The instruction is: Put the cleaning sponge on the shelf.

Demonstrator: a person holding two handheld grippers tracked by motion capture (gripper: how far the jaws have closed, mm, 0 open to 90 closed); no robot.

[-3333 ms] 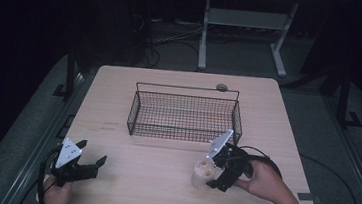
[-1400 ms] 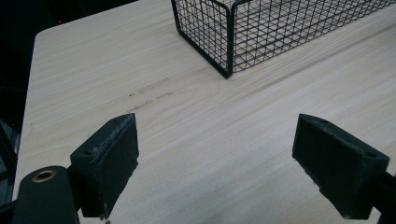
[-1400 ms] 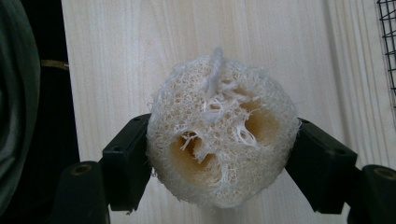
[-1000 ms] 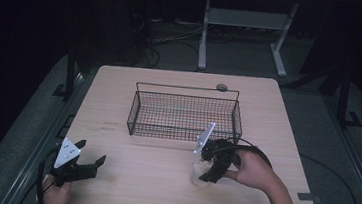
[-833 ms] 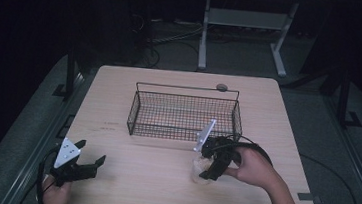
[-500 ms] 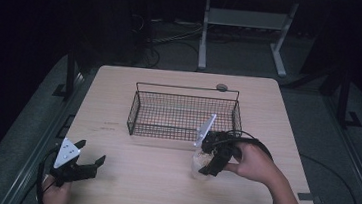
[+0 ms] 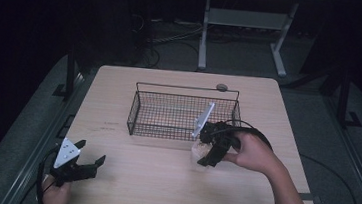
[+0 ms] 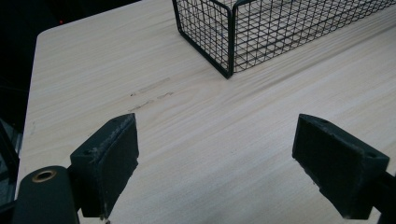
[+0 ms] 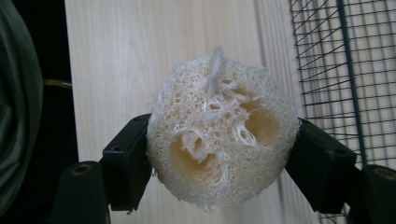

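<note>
A pale, round loofah sponge of coarse fibrous weave (image 9: pixel 222 151) is clamped between the two black jaws of the right gripper (image 7: pixel 210 150), one pad pressed into each flank so that its cut face, with two hollow channels, is turned toward the riding camera. In the high view the loofah sponge (image 7: pixel 198 151) is seen held above the light wooden table (image 7: pixel 161 180), just in front of the near wall of the black wire-mesh basket (image 7: pixel 166 128), toward that wall's right end.

The relation that matters is the one between the sponge and the basket: the basket lies directly beyond the right gripper, away from the person, and its rim is judged to stand close to the level of the held sponge. In the right gripper view the mesh is seen along the right edge, with bare table beneath the sponge, so the sponge is taken to be outside the basket as yet. A lift and a short forward carry over the near rim appears to be called for.

The left gripper (image 7: pixel 84 165) rests at the table's near left corner, jaws spread wide with nothing between them, well apart from the basket; the right hand (image 7: pixel 252 153) is far the nearer.
</note>
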